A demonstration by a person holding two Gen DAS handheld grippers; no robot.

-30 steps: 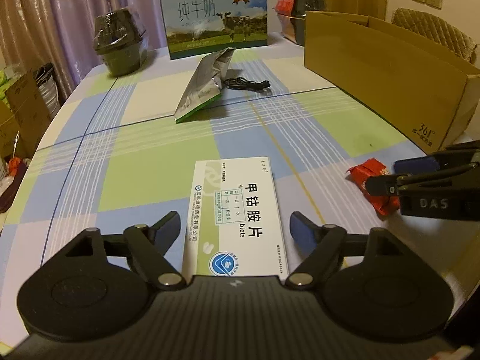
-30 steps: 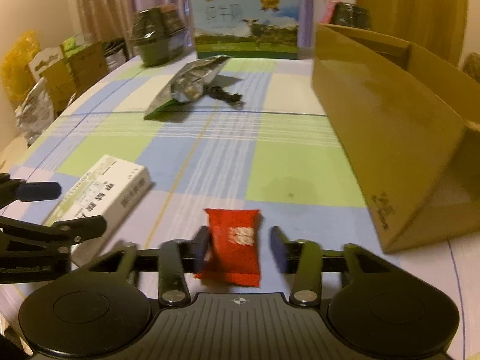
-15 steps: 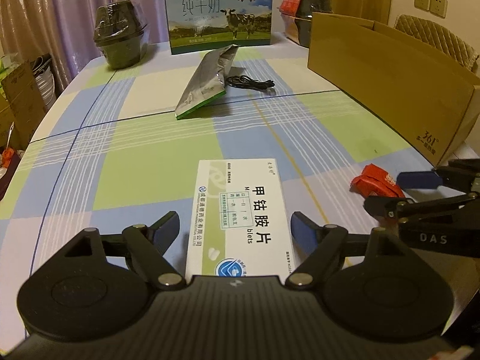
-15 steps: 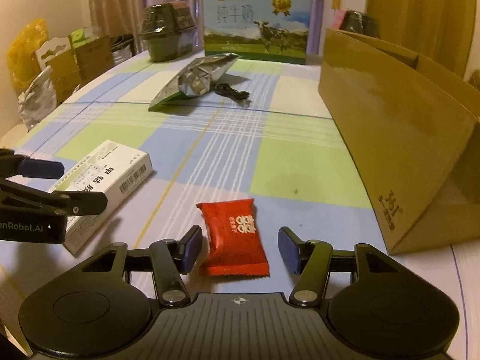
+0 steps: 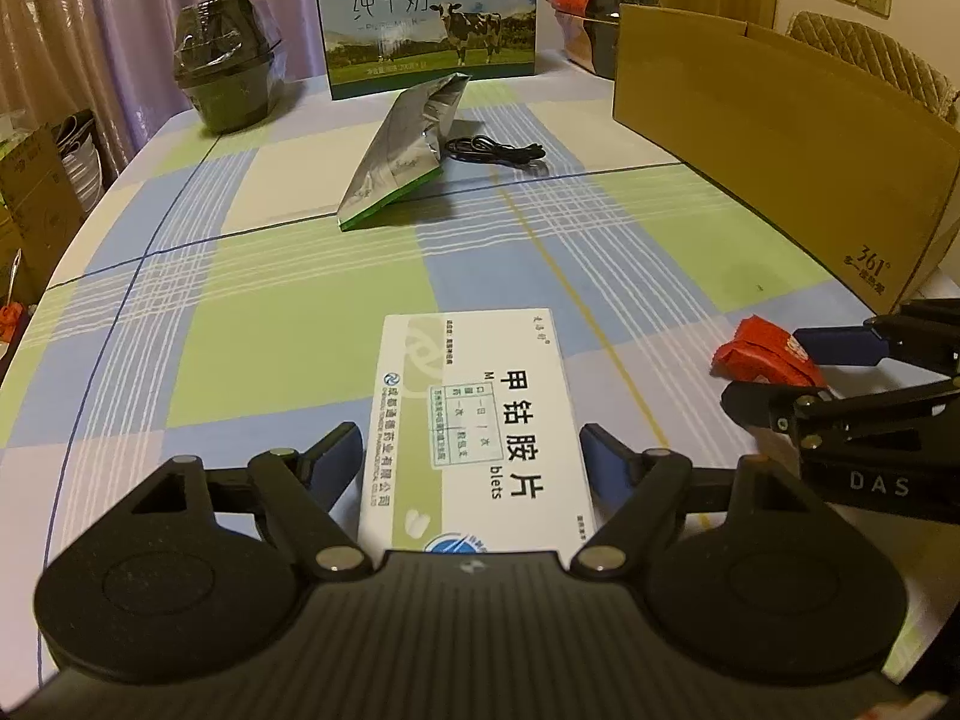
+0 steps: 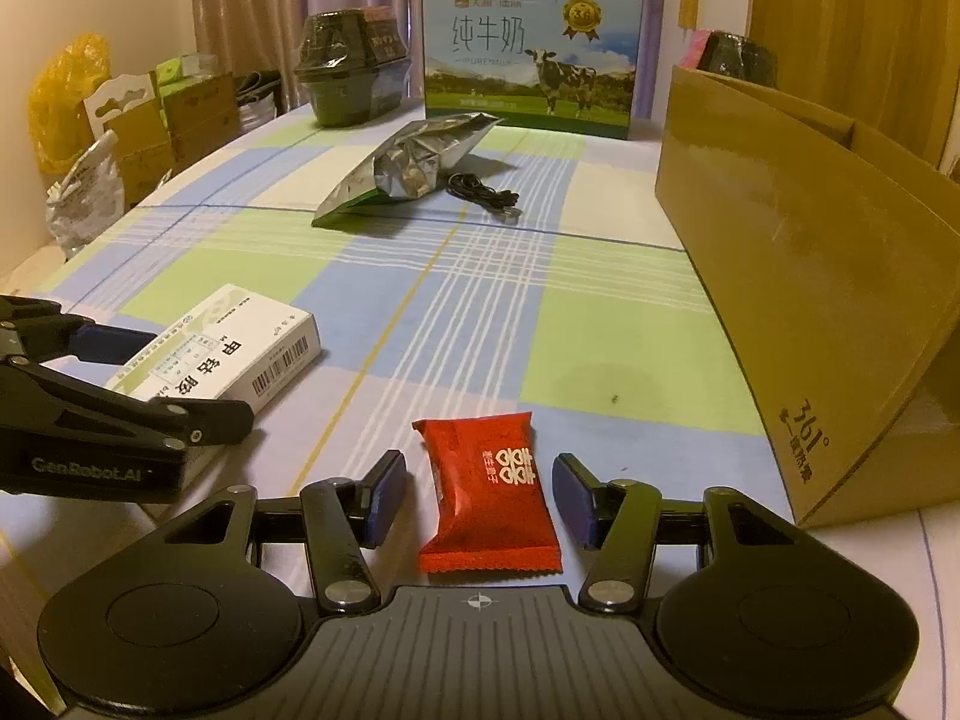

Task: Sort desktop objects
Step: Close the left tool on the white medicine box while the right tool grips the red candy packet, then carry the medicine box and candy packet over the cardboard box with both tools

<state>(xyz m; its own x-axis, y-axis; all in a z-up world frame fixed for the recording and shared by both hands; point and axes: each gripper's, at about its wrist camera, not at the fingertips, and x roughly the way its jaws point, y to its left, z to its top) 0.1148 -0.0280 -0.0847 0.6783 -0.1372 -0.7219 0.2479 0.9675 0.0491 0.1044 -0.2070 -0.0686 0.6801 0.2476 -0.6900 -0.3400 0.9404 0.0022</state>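
L tool: jaws wide, straddling the white medicine box; small gap each side, pads not touching it. Box flat on the surface, long axis running fwd between the fingers.
R tool: jaws wide, red candy packet lying flat between the pads, clear gap both sides.
Change, R: 1 s ago the jaws were much narrower, pads close against the packet; since then they've spread and the packet sits free on the surface. Reads as a let-go or a re-aim, not a lift.
Change, L: jaw width approx same as before; box sits a bit further fwd between the fingers, view slightly pulled back.
Meaning for task: nothing held by either tool, so both items unsorted as yet. Both are lined up for a pinch, prob. next step = close on each.
Likely drop spot: open cardboard box, right of R tool & fwd – a guess, task doesn't name a bin.
Other items fwd of both tools: foil bag w/ black cable just beside it, milk carton at the far end.
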